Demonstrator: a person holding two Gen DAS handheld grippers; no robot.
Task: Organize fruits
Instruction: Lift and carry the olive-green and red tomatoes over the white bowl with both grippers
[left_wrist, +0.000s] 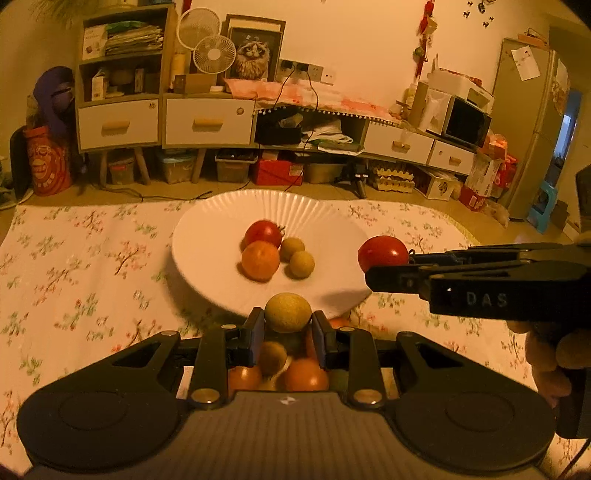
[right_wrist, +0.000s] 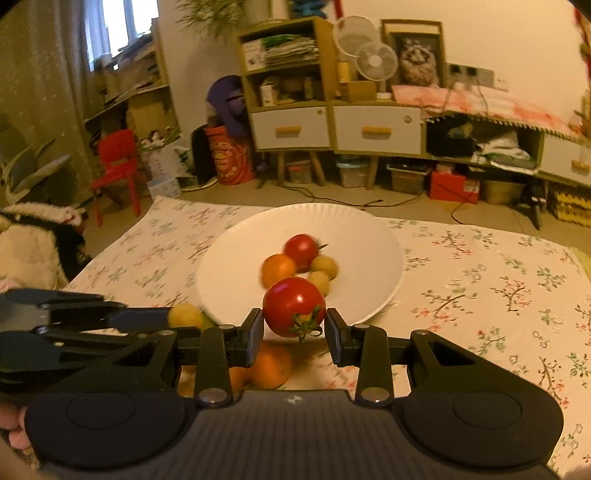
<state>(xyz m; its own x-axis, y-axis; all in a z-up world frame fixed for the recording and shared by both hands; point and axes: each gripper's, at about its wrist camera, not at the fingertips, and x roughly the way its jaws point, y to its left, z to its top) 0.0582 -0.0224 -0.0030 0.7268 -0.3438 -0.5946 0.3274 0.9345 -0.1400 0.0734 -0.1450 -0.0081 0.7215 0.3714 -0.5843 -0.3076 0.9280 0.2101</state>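
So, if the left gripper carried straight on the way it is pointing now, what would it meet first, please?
Holding a yellow-green fruit, the left gripper points at the white plate. It would probably cross the near rim first, then meet the orange and small fruits there, though depth is hard to judge.

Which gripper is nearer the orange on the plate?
Cannot tell. The left gripper, holding a yellow fruit, sits at the plate's near rim; the right gripper, holding a tomato, likewise; orange.

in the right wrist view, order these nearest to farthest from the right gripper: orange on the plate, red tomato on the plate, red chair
1. orange, on the plate's near left
2. red tomato, just behind it, mid-plate
3. red chair, on the floor, far left
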